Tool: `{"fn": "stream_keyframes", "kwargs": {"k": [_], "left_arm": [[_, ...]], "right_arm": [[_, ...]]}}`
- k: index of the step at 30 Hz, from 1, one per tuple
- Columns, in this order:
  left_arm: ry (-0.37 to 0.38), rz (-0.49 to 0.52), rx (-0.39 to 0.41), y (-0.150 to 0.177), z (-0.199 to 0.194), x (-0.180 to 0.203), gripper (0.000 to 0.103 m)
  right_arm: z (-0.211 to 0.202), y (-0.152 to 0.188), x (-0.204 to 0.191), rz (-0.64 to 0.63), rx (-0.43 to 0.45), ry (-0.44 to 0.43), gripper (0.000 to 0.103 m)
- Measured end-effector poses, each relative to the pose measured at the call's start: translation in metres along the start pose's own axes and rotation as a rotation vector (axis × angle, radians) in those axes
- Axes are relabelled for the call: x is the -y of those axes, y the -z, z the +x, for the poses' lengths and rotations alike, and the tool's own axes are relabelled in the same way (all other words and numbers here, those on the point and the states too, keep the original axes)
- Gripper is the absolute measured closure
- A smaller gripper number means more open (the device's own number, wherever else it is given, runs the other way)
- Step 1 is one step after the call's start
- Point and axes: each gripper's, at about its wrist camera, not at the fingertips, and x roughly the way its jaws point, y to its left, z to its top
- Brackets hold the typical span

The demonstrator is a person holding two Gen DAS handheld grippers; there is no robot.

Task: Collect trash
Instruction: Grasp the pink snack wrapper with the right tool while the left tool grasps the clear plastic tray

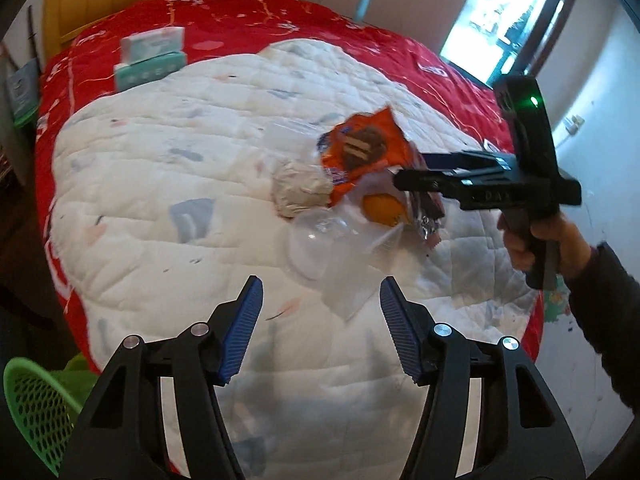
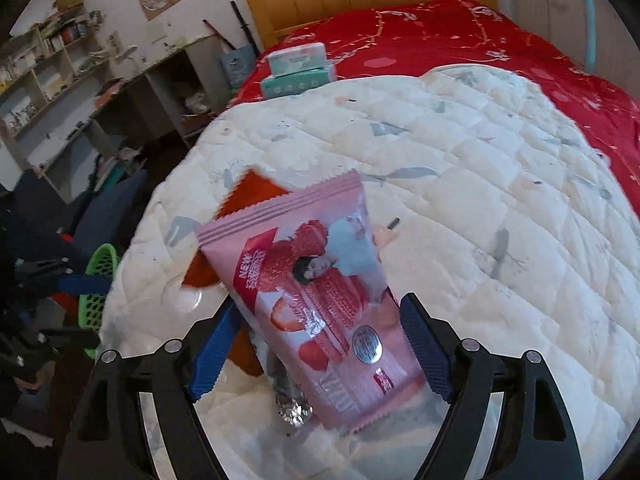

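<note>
A green mesh basket (image 1: 36, 408) sits at seven o'clock off the bed's near-left corner, below the edge of the white quilt (image 1: 168, 168). The left claw (image 1: 320, 312) hangs over the quilt's near part with its blue pads apart and nothing between them; bare quilt lies open beneath it and away toward nine o'clock. Just beyond its tips, at twelve o'clock, lies clear plastic packaging (image 1: 320, 248), and past that a crumpled grey-white wad (image 1: 298, 190) touching an orange snack wrapper (image 1: 360, 156).

Farther off at eleven o'clock two tissue packs (image 1: 154, 56) are stacked on the red bedspread (image 1: 320, 12), near the wooden headboard (image 1: 80, 0).

At two o'clock the right claw (image 2: 320, 344), held in a hand (image 1: 552, 240), reaches in from the bed's right side. From its own camera its jaws stand wide with a pink biscuit packet (image 2: 320, 304) between them, the right pad against the packet's edge; whether the left pad touches I cannot tell. A scrap of foil (image 2: 294, 408) shows under the packet. To that claw's right the quilt runs clear to the red border.
</note>
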Motion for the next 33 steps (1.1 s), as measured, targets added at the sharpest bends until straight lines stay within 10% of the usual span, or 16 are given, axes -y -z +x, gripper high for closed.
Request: {"fn": "stream_keyframes", "kwargs": {"k": [21, 33], "left_arm": [[0.01, 0.014, -0.043, -0.004, 0.042, 0.017, 0.098], [0.013, 0.002, -0.016, 0.0, 0.021, 0.016, 0.099]], "right_arm": [[0.007, 0.013, 0.03, 0.093, -0.003, -0.13, 0.022], [-0.019, 0.026, -0.004, 0.079, 0.048, -0.099, 0.076]]}}
